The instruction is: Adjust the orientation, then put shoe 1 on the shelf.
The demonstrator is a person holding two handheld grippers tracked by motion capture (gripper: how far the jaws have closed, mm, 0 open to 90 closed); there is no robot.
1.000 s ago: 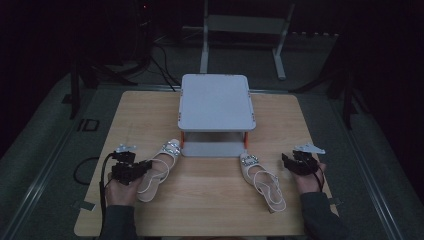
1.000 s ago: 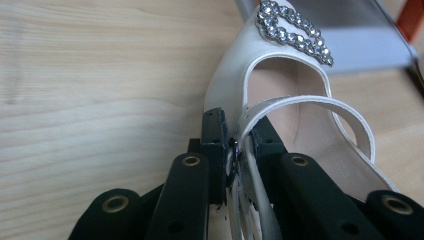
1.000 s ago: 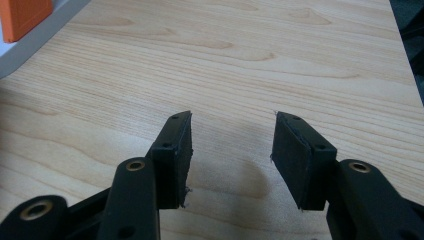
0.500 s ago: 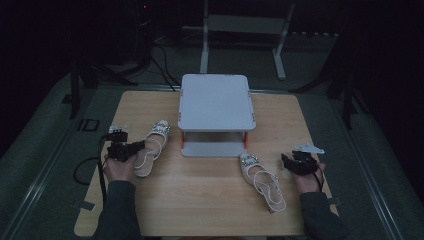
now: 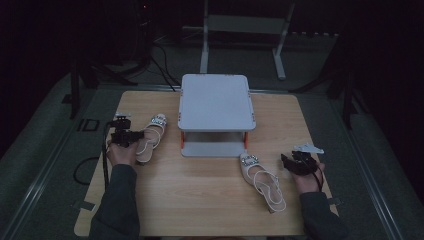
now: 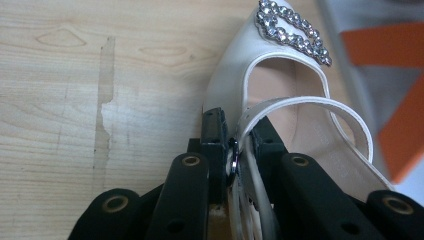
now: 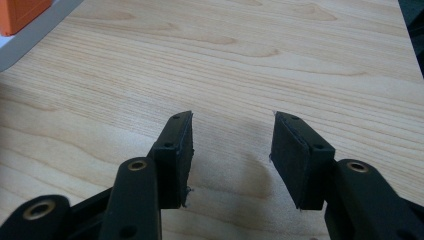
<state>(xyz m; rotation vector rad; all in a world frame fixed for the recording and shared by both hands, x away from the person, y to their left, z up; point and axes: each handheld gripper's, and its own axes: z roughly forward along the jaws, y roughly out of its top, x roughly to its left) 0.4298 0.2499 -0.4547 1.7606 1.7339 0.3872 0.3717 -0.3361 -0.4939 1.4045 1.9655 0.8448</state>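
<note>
A white sandal (image 5: 154, 129) with a rhinestone buckle lies at the table's left side, toe towards the grey stand (image 5: 215, 100). My left gripper (image 5: 132, 136) is shut on its thin heel strap. The left gripper view shows that strap pinched between the pads of the left gripper (image 6: 236, 127), with the sandal's (image 6: 230, 75) toe beyond them. The matching sandal (image 5: 261, 181) lies on the wood in front of the stand's right corner. Just right of it, my right gripper (image 5: 287, 161) is held open; the right gripper view has nothing between the jaws of the right gripper (image 7: 232, 135).
The grey stand has two tiers on orange legs and sits at the back middle of the wooden table (image 5: 200, 210). Its lower shelf (image 5: 214, 148) carries nothing. A metal frame (image 5: 240, 30) stands on the dark floor behind the table.
My left gripper has carried its sandal away from the person and slightly left, from beside the stand's front corner to the table's left side. The right hand and its sandal have stayed put.
</note>
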